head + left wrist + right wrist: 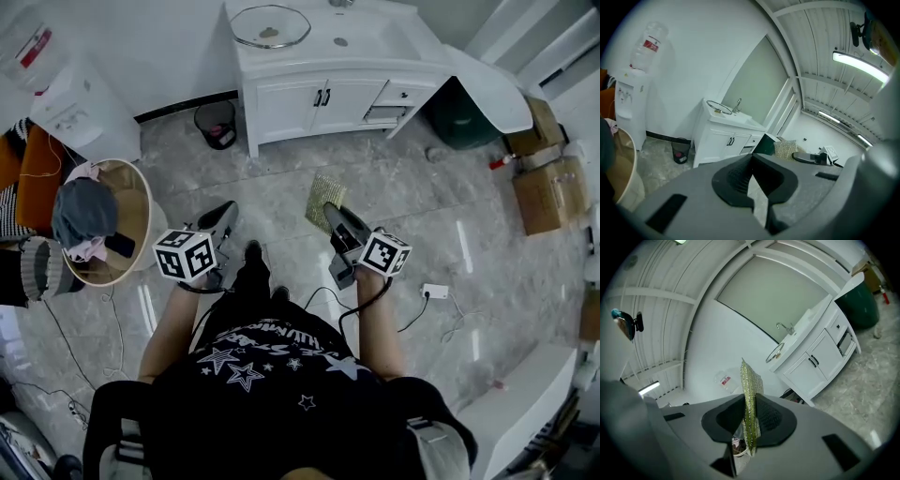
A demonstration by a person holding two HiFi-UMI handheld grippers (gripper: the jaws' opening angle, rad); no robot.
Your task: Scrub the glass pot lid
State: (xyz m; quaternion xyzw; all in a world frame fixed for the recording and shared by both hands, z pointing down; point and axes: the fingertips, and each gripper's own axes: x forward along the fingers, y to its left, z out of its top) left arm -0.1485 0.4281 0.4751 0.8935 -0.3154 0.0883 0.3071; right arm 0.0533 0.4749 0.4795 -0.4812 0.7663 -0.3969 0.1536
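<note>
Holdings, as I stand:

1. My left gripper [226,214]: jaws clenched flat together, nothing between them. It is carried low in front of me, level with its partner.
2. My right gripper [330,212]: clamped on a glittery green-gold scrubbing pad [750,389]. The pad stands on edge between the pads and sticks out past the jaw tips.
3. Glass pot lid [270,26]: well ahead of both grippers, lying flat on the top of the white vanity cabinet [314,101], beside the faucet [738,104]. Neither gripper touches it.
4. Black waste bin [217,123]: on the floor ahead of my left gripper, just beside the cabinet.
5. Round basket [139,217] holding clothes: close to the outer side of my left gripper.
6. Water dispenser [82,105]: beyond that basket.
</note>
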